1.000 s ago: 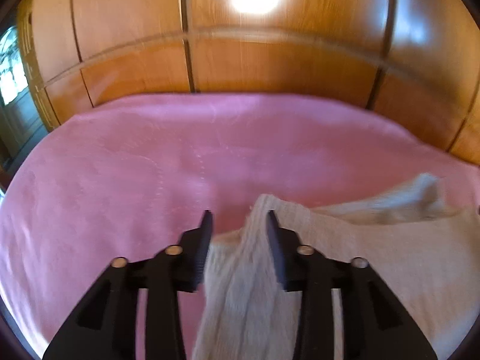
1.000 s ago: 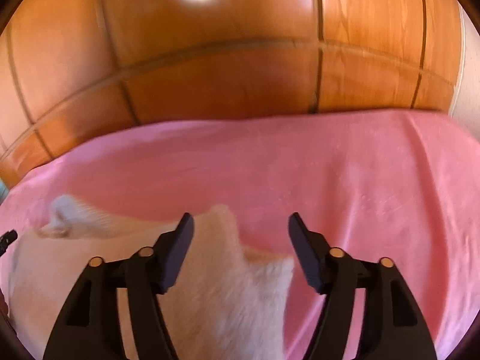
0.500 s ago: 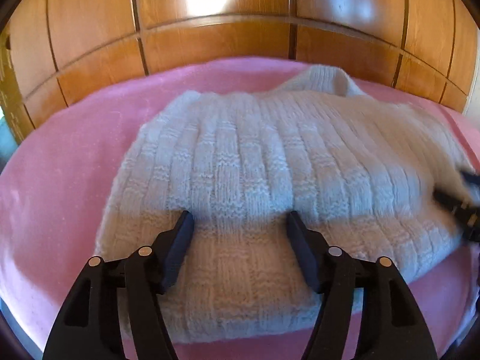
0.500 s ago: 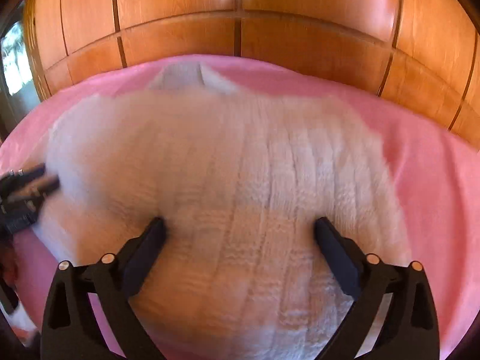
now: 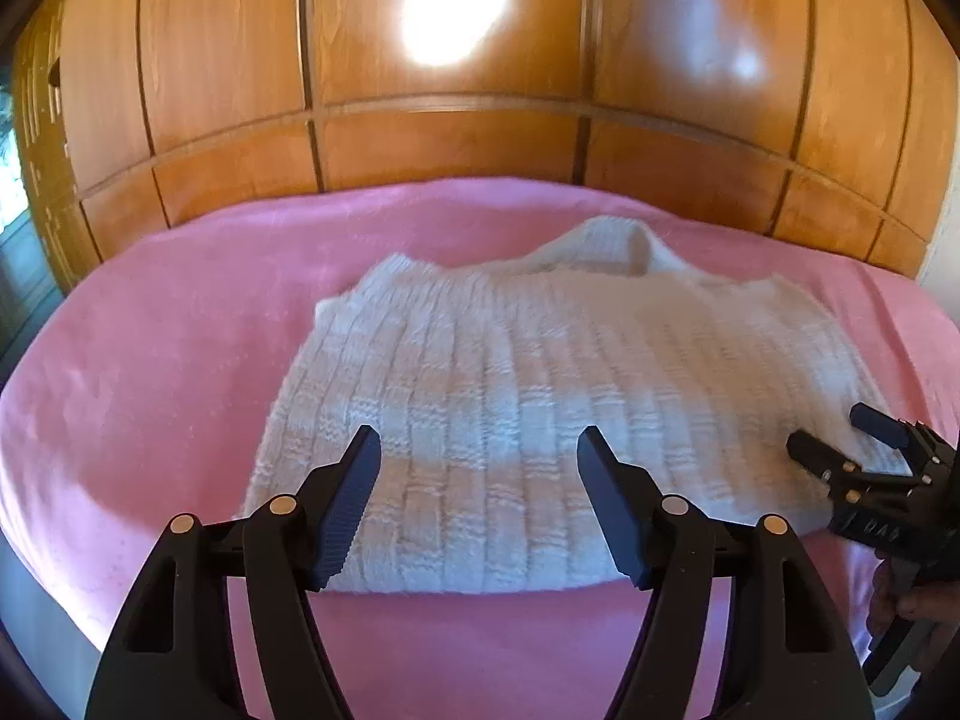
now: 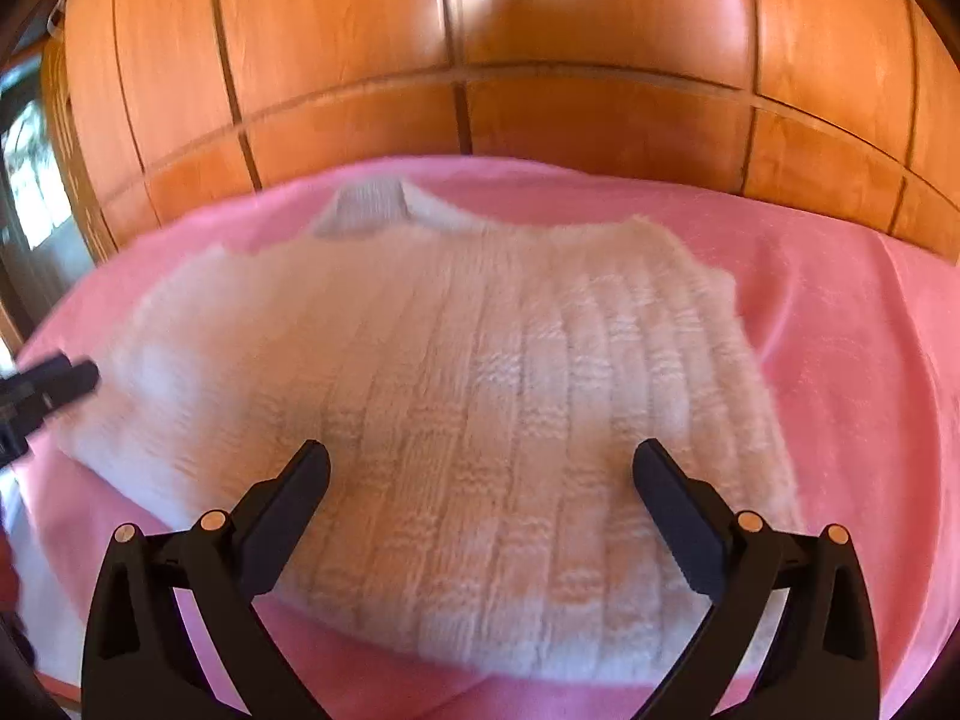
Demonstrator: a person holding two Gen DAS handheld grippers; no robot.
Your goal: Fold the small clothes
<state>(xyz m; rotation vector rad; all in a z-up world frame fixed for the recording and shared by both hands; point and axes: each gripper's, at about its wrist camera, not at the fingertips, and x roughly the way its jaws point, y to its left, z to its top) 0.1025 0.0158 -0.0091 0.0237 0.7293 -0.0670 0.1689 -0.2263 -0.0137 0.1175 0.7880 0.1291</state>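
A small white knitted sweater [image 5: 540, 396] lies flat on the pink blanket [image 5: 150, 390], folded into a compact block with its collar at the far side. It also shows in the right wrist view [image 6: 480, 396]. My left gripper [image 5: 480, 462] is open and empty, held just above the sweater's near edge. My right gripper [image 6: 480, 468] is open and empty, above the near edge too. The right gripper also shows in the left wrist view [image 5: 840, 438] at the sweater's right edge, and the left gripper shows in the right wrist view [image 6: 54, 378] at the left edge.
A wooden panelled wardrobe [image 5: 450, 120] stands close behind the bed. The pink blanket's front edge [image 5: 480, 660] lies just below the grippers. A window [image 6: 30, 180] is at the far left.
A second ago the left gripper was nearly shut around a fold of the sweater. Both grippers have let go, opened wide and pulled back. The sweater now lies folded flat.
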